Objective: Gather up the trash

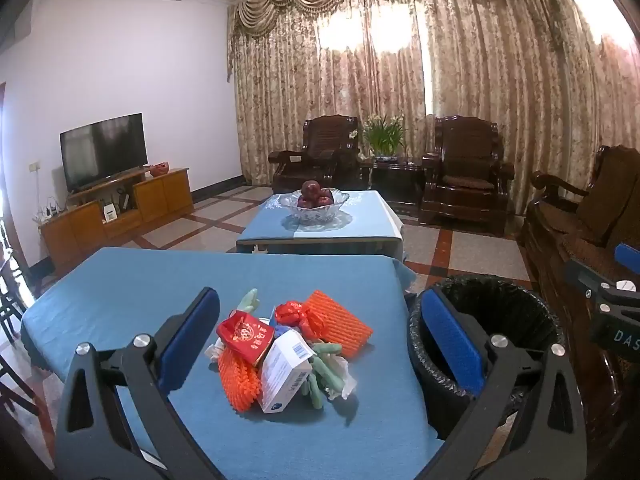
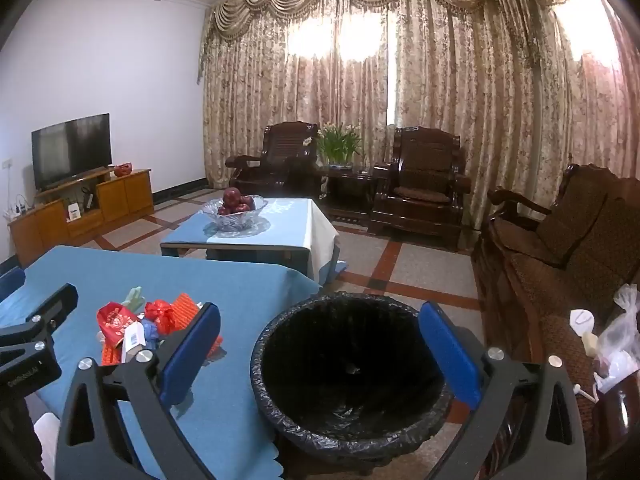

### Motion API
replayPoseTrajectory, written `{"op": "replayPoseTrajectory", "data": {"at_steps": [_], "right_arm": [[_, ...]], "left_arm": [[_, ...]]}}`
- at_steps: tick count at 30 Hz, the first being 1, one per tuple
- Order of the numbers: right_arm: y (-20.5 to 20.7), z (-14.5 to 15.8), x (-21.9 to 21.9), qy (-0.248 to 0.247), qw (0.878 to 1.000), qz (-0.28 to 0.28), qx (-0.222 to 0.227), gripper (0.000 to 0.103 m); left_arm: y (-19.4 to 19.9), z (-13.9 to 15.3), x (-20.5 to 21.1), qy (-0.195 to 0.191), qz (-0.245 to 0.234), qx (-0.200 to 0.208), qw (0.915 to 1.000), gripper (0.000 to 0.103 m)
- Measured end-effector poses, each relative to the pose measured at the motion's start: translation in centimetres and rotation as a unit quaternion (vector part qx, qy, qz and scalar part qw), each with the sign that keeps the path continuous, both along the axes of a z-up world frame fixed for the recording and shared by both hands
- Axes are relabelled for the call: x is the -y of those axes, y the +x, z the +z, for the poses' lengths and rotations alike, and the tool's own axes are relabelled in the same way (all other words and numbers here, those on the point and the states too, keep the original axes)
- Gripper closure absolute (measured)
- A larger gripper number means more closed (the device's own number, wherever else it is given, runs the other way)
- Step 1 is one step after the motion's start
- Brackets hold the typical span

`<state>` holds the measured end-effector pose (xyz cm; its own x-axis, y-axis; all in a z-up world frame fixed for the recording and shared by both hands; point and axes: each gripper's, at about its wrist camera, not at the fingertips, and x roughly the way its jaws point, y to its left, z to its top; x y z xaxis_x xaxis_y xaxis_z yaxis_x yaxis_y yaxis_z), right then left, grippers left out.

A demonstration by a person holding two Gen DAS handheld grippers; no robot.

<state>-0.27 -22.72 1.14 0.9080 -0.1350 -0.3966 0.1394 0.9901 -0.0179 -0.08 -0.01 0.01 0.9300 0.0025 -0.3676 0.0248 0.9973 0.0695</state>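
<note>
Two grippers hang over a blue-clothed table (image 1: pixel 120 292), both with jaws spread wide and nothing between the pads. The left gripper (image 1: pixel 320 336) frames a heap of trash lying near the table's right edge, toward the near side: two orange foam nets (image 1: pixel 340 318), a red packet (image 1: pixel 246 336), a white carton (image 1: pixel 284 376) with a barcode, a red ribbon bow (image 1: pixel 294 314), pale green foam pieces (image 1: pixel 324 364) and some crumpled clear wrap. The pieces overlap and touch one another; the carton leans over one of the orange nets.

Just off the table's right edge stands a round bin (image 2: pixel 348 364) lined with a black bag (image 2: pixel 280 412), the liner folded over its rim. The right gripper (image 2: pixel 320 344) points down into its mouth; the inside looks dark and almost bare, with only faint creases or scraps at the bottom that are too dim to tell.

On the far low table (image 2: pixel 280 224), also under a blue cloth, a glass bowl (image 2: pixel 234 216) holds a pile of dark red apples (image 2: pixel 236 202). A clear plastic bag (image 2: pixel 620 328) lies on the wooden sofa (image 2: pixel 560 240) at the right; its contents are unclear.
</note>
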Motion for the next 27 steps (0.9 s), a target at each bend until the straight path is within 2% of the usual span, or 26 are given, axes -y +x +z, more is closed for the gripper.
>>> {"op": "replayPoseTrajectory", "data": {"at_steps": [27], "right_arm": [[-0.04,-0.1,-0.04,0.003,1.0,0.001,0.001,0.006]], "left_arm": [[0.1,0.01,0.05,0.002,0.002,-0.004,1.0,0.005]]}}
